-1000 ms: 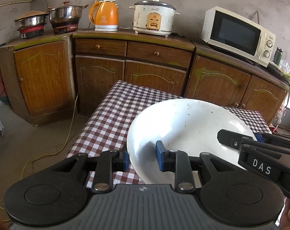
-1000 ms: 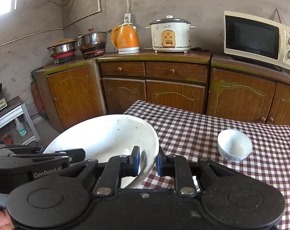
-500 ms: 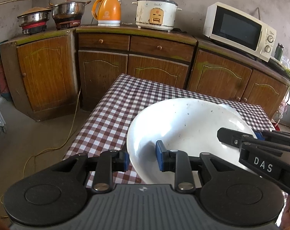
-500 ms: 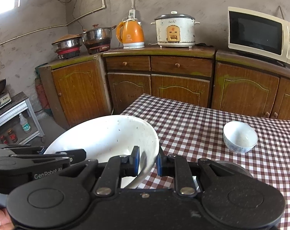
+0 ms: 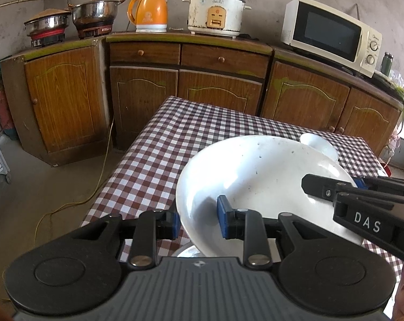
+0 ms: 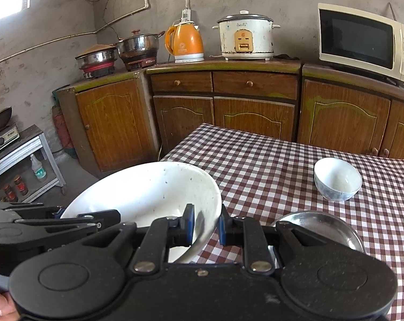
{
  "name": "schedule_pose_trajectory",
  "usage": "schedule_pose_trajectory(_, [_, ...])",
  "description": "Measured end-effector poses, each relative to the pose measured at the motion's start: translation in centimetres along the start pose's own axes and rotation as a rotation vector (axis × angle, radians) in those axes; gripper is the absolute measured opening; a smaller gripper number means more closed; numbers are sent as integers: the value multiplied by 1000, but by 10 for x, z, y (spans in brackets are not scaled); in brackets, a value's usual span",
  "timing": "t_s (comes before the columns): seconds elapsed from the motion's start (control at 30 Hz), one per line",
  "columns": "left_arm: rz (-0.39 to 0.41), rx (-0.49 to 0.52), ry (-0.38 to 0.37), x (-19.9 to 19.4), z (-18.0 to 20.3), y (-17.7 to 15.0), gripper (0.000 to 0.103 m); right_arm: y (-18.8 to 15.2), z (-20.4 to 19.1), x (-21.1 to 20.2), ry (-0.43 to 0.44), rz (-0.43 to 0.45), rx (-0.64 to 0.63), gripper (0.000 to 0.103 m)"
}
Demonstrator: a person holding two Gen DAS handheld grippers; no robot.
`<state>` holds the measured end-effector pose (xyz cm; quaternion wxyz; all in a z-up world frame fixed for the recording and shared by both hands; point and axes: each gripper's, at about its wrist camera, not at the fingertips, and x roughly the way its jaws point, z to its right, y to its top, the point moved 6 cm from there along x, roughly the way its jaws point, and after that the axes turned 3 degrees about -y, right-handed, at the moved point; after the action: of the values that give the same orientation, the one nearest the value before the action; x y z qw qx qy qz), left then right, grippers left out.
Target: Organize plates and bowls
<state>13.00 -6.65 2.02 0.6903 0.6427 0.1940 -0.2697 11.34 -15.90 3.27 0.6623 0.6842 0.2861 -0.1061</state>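
Carry step: left gripper and right gripper each clamp the big white bowl's rim; next, lower it level onto the metal plate at 3 o'clock.

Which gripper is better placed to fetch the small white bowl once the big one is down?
Probably right: the small bowl lies on the right gripper's side, while the left gripper views it behind the big bowl.

"DAS" in white letters on right gripper body, seen in left wrist view. Rice cooker and microwave carry small brand marks, too small to read. Kettle logo unreadable.
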Motion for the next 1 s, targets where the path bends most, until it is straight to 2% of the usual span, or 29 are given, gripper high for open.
schedule_pose_trajectory(1.0, [-39, 35, 13, 4, -4, -34, 29, -41, -2, 5, 3, -52, -2, 23])
